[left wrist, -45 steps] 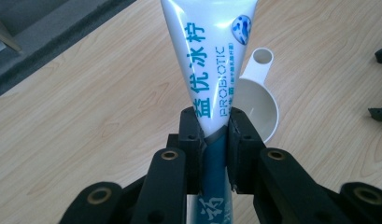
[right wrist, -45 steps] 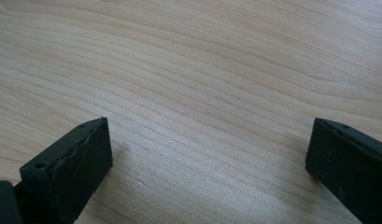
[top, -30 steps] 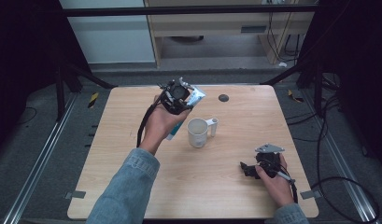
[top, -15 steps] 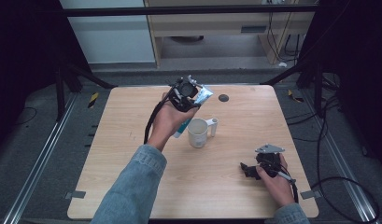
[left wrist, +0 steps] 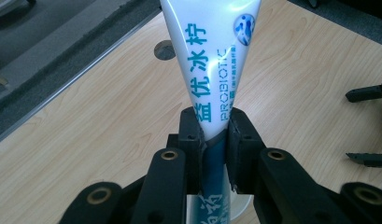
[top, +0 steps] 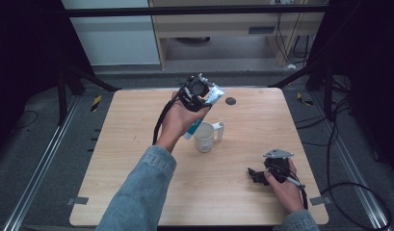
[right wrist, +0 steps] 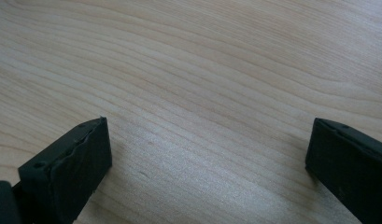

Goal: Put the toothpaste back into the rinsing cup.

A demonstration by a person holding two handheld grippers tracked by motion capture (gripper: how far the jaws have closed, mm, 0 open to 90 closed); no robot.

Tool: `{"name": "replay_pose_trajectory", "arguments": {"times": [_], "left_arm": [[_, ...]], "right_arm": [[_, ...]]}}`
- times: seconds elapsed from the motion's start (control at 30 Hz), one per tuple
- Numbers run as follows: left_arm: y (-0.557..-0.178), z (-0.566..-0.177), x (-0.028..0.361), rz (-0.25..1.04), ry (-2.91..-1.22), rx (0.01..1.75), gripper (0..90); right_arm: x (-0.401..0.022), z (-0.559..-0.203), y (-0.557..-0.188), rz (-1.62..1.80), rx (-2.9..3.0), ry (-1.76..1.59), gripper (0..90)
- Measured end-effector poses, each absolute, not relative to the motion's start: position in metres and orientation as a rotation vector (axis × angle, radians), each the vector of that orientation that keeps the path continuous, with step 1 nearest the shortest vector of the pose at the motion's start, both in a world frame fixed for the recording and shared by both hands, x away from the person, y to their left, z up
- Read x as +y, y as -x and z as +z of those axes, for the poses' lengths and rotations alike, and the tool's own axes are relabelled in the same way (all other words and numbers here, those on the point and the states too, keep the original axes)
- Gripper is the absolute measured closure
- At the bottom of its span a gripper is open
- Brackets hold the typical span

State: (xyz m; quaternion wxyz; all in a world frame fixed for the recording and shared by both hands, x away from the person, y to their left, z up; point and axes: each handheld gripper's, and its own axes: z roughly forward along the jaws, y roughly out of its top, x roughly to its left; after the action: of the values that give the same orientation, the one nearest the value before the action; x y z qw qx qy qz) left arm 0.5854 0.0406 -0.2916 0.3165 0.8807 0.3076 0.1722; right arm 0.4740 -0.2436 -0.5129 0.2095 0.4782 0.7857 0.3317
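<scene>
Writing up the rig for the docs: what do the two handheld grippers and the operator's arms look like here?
Both grippers are black. The left gripper has ribbed black pads on arms with brass-ringed pivot holes, and a black cable loops from it under the hand. The right gripper carries a grey three-cornered plate on top and has blocky black jaws; its cable trails past the wrist. The left sleeve is blue denim, as is the cuff at the right wrist.

— Inspector A: What did the left gripper (top: 198,94) hold?
— Inspector B: A white-and-blue tube (top: 200,114), clamped between its jaws, slanting down beside a white mug (top: 204,136).
— A: The right gripper (top: 260,175)?
— B: Jaws apart over the table (top: 122,159), well clear of the mug.
</scene>
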Motion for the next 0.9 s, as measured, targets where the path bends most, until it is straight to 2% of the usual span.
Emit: {"name": "replay_pose_trajectory", "arguments": {"times": [0.53,0.9], "left_arm": [[-0.582,-0.284,0.033,0.472,-2.273,0.794,77.8],[-0.570,-0.275,0.029,0.582,-2.130,0.768,77.8]], "right_arm": [[-0.244,-0.513,-0.474,0.920,2.186,-1.331,0.5],[-0.244,-0.513,-0.474,0.921,2.186,-1.332,0.5]]}}
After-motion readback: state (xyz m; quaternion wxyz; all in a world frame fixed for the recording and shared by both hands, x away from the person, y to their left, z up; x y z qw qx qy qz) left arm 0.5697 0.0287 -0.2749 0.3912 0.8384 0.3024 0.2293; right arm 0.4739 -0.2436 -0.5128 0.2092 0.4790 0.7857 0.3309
